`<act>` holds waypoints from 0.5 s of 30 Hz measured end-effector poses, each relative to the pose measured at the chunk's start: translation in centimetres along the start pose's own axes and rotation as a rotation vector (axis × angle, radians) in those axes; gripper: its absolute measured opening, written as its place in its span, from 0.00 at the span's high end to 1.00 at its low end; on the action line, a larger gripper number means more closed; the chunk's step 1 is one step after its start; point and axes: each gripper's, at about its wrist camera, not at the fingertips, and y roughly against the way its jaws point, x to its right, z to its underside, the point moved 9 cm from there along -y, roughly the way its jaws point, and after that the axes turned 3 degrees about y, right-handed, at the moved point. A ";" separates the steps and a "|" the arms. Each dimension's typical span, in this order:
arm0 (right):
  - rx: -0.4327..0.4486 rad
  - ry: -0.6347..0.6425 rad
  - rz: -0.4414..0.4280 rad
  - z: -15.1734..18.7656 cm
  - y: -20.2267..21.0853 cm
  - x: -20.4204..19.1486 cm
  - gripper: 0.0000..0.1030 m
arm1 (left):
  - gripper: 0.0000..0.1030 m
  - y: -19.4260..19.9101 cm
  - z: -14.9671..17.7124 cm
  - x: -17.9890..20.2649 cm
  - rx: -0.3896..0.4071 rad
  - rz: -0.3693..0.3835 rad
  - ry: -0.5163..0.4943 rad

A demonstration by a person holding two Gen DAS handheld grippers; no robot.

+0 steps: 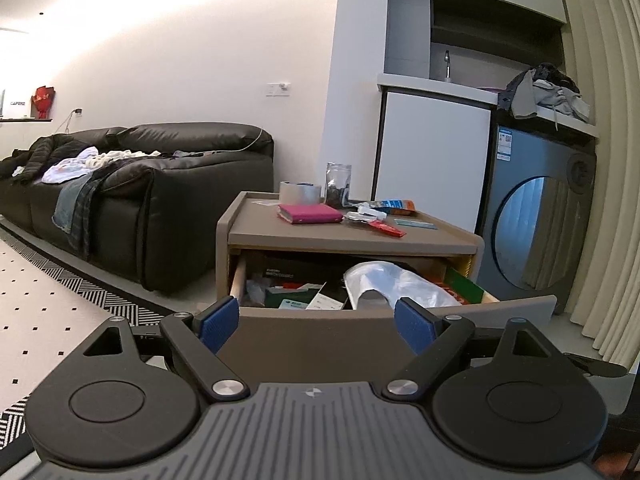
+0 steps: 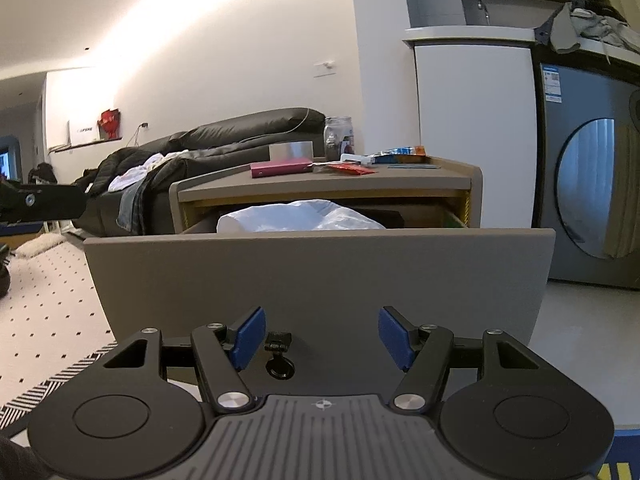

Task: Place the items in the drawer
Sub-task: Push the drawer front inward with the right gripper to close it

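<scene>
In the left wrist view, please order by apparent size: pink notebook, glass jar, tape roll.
1. pink notebook
2. tape roll and glass jar: these look similar, and the notebook partly hides the roll, so unranked.

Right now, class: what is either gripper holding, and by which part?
Nothing. The left gripper and right gripper are both open and empty before the drawer.

A warm band of glare washes out the wall [image 1: 168,28] above and left of both tongs, while the room below stays evenly and softly lit with faint shadows. Fisheye distortion bends straight lines near the edges, curving the curtain [image 1: 600,160] at far right. Focus is sharp, slightly grainy.
</scene>
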 end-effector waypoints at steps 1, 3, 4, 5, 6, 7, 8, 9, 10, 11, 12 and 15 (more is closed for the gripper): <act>-0.001 -0.002 -0.002 0.0 -0.1 -0.1 0.35 | 0.15 0.0 0.0 -0.1 0.000 -0.002 -0.001; 0.006 -0.005 0.002 0.0 -0.1 -0.2 0.35 | 0.14 0.2 0.1 -0.2 0.002 -0.010 -0.007; 0.009 -0.007 0.006 0.0 -0.2 -0.3 0.35 | 0.14 0.3 0.2 -0.2 0.007 -0.017 -0.013; 0.010 -0.007 0.009 0.0 -0.2 -0.4 0.35 | 0.14 0.5 0.3 -0.3 0.011 -0.023 -0.019; 0.011 -0.008 0.012 0.0 -0.3 -0.4 0.35 | 0.14 0.6 0.3 -0.3 0.014 -0.026 -0.022; 0.012 -0.008 0.016 0.0 -0.3 -0.5 0.35 | 0.14 0.7 0.3 -0.4 0.017 -0.027 -0.022; 0.015 -0.008 0.018 0.0 -0.3 -0.5 0.35 | 0.14 0.8 0.4 -0.4 0.019 -0.027 -0.018; 0.021 -0.007 0.020 0.0 -0.3 -0.6 0.35 | 0.14 0.8 0.5 -0.5 0.020 -0.027 -0.012; 0.026 -0.004 0.024 0.0 -0.2 -0.6 0.35 | 0.14 0.8 0.6 -0.6 0.021 -0.027 -0.006; 0.028 0.002 0.029 0.1 -0.3 -0.7 0.35 | 0.14 0.8 0.7 -0.7 0.022 -0.026 0.000; 0.027 0.009 0.033 0.2 -0.4 -0.8 0.35 | 0.14 0.9 0.7 -0.8 0.023 -0.026 0.006; 0.021 0.011 0.036 0.4 -0.7 -1.0 0.35 | 0.14 0.9 0.9 -0.9 0.021 -0.030 0.010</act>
